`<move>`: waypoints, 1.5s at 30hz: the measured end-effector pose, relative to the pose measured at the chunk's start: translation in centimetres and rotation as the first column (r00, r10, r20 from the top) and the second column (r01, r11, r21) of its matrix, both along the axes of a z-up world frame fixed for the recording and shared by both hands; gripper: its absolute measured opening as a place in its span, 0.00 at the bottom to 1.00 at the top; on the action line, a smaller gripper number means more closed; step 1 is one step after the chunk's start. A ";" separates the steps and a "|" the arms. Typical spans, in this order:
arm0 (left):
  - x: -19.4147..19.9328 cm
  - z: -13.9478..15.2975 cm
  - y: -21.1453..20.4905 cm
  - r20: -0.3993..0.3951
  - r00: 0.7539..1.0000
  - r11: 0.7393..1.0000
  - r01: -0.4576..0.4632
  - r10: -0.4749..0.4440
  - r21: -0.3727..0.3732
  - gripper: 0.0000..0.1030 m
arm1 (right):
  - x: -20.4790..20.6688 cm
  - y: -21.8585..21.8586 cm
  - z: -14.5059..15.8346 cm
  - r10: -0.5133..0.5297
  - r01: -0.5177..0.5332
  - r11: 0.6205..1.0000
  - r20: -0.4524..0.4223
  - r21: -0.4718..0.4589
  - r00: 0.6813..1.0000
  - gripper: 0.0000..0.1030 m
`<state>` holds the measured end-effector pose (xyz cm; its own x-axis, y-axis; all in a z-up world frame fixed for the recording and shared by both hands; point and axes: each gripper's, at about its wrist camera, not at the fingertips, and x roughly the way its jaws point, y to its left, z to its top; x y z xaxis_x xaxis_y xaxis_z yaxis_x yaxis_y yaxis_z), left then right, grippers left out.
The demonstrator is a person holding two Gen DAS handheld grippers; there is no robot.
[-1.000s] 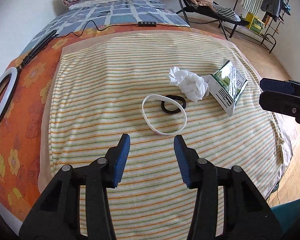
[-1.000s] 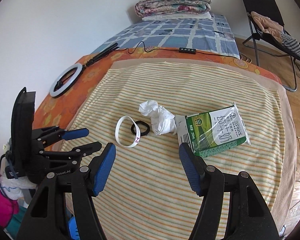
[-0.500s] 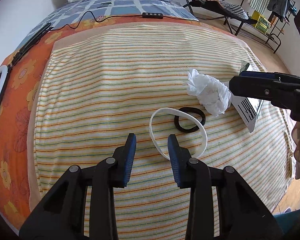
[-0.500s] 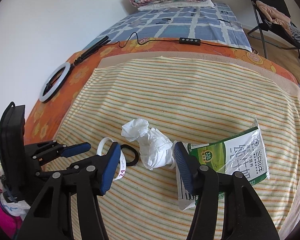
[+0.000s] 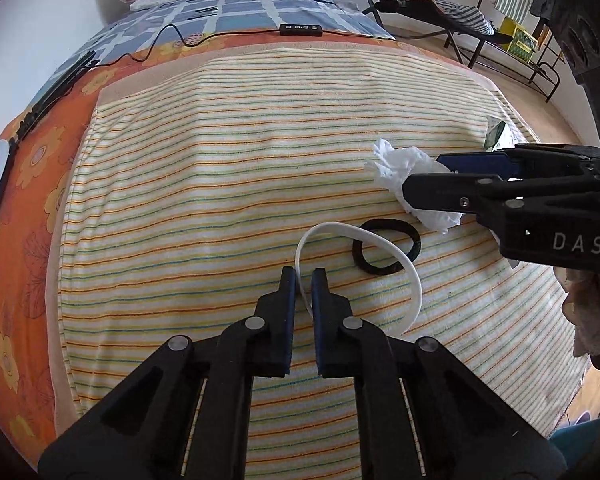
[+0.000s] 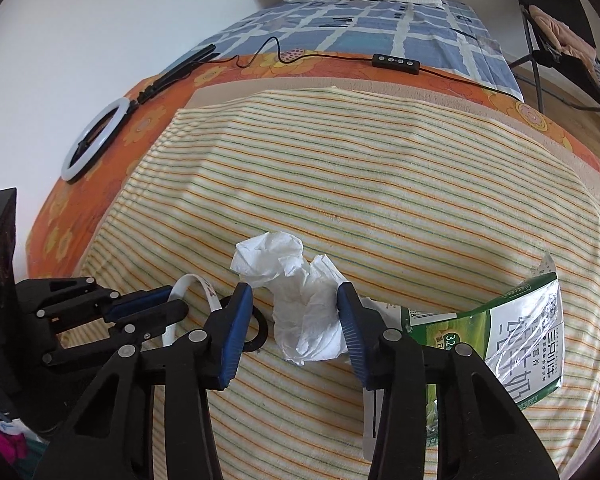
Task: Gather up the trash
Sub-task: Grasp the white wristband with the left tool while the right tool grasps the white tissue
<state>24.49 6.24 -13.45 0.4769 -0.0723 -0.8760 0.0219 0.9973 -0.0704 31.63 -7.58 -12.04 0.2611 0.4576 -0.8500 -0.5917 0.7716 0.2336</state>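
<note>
Left gripper (image 5: 304,282) just pinched shut on white wristband (image 5: 380,240), near side of black hair tie (image 5: 386,246). Right gripper (image 6: 294,308) lowered around crumpled tissue (image 6: 300,300) beyond that tie, jaws narrowing, left pad apparently not yet pressing. Both pickups probably imminent.

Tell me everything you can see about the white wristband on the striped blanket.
The white wristband is a thin, flat, flexible loop, rubbery looking, with small reddish print on it. It stands partly on edge on the striped blanket, its near side pinched between the shut jaws of the left gripper. Its far side crosses over the black hair tie. The crumpled tissue lies just beyond, not touching it.
</note>
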 end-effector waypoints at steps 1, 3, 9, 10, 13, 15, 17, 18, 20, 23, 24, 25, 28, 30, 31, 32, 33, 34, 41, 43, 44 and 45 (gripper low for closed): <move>0.0 0.1 0.0 0.002 1.000 1.000 -0.001 0.001 0.001 0.05 | 0.1 0.1 -0.1 0.000 0.000 1.000 0.003 -0.008 1.000 0.38; -0.1 0.2 0.2 0.007 1.000 1.000 -0.005 0.005 -0.001 0.05 | 0.2 0.0 -0.4 -0.004 0.004 1.000 0.005 -0.014 1.000 0.36; -0.3 0.7 0.8 0.023 1.000 1.000 -0.017 0.018 -0.005 0.04 | 0.2 0.0 -1.0 -0.009 0.010 0.999 0.017 -0.047 1.000 0.27; -0.4 0.7 0.9 0.024 1.000 1.000 -0.019 0.019 -0.005 0.04 | 0.2 0.0 -0.9 -0.010 0.011 0.999 0.016 -0.042 1.000 0.25; -0.5 0.9 1.0 0.031 0.999 1.000 -0.020 0.020 -0.008 0.04 | 0.2 -0.2 -0.6 -0.022 0.023 0.999 0.020 -0.022 1.000 0.19; -0.7 1.1 1.1 0.038 0.999 1.000 -0.019 0.019 -0.008 0.03 | -0.1 -0.3 -0.1 -0.026 0.026 1.000 0.030 -0.004 0.999 0.18; -0.9 1.5 1.2 0.048 0.999 1.000 -0.019 0.020 -0.010 0.03 | -0.3 -0.5 0.5 -0.030 0.030 0.999 0.036 0.016 0.999 0.18; -1.0 1.8 1.2 0.056 0.998 1.000 -0.019 0.020 -0.009 0.03 | -0.5 -0.6 0.8 -0.032 0.031 0.999 0.038 0.026 0.999 0.17; -1.3 2.4 1.3 0.071 0.997 1.000 -0.017 0.017 -0.004 0.03 | -0.8 -0.7 1.4 -0.033 0.031 0.999 0.045 0.044 0.998 0.17; -1.6 2.9 1.2 0.090 0.996 1.000 0.005 -0.004 -0.012 0.03 | -1.3 -0.8 2.0 -0.024 0.021 0.998 0.053 0.054 0.998 0.17; -1.5 2.9 1.0 0.083 0.996 1.000 0.018 -0.017 -0.011 0.03 | -1.4 -0.8 2.1 -0.022 0.019 0.998 0.050 0.059 0.999 0.17; -1.3 2.6 0.9 0.062 0.998 1.000 0.023 -0.021 -0.021 0.03 | -1.6 -0.8 2.3 -0.021 0.017 0.998 0.053 0.060 0.998 0.17; -0.9 1.5 0.8 0.003 1.000 0.998 0.000 0.000 -0.055 0.04 | -2.1 -1.0 2.6 -0.018 0.014 0.998 0.066 0.060 0.998 0.17; -0.6 0.7 0.6 -0.025 1.000 0.999 -0.004 0.003 -0.032 0.07 | -2.1 -1.2 2.8 -0.021 0.017 0.997 0.061 0.070 0.998 0.17; -0.5 0.4 0.5 -0.028 1.000 1.000 -0.008 0.007 -0.007 0.20 | -2.2 -1.4 2.8 -0.020 0.016 0.997 0.056 0.077 0.998 0.17; -0.5 0.1 0.4 -0.033 0.999 1.000 -0.009 0.009 0.001 0.38 | -2.2 -1.5 2.8 -0.018 0.014 0.996 0.052 0.083 0.998 0.17; -0.5 0.0 0.4 -0.029 1.000 1.000 -0.009 0.008 -0.004 0.44 | -2.2 -1.5 2.9 -0.015 0.010 0.996 0.052 0.084 0.999 0.17; -0.4 -0.1 0.4 -0.027 1.000 1.000 -0.012 0.011 -0.007 0.45 | -2.3 -1.4 2.9 -0.011 0.006 0.997 0.054 0.082 0.998 0.17; -0.2 -0.6 0.9 -0.001 1.000 1.000 -0.021 0.021 -0.001 0.24 | -2.5 -1.4 2.7 -0.001 -0.004 0.996 0.048 0.091 0.999 0.17; -0.2 -0.6 0.9 0.017 1.000 1.000 -0.013 0.013 0.002 0.09 | -2.5 -1.6 2.7 -0.005 0.001 0.995 0.045 0.096 0.999 0.17; -0.1 -0.5 0.9 0.021 1.000 1.000 -0.013 0.013 0.000 0.04 | -2.6 -1.7 2.8 -0.007 0.003 0.995 0.045 0.096 0.999 0.17; -0.1 -0.4 1.1 0.027 0.999 1.000 -0.019 0.020 -0.009 0.03 | -2.7 -1.8 2.9 -0.009 0.004 0.995 0.046 0.097 0.999 0.17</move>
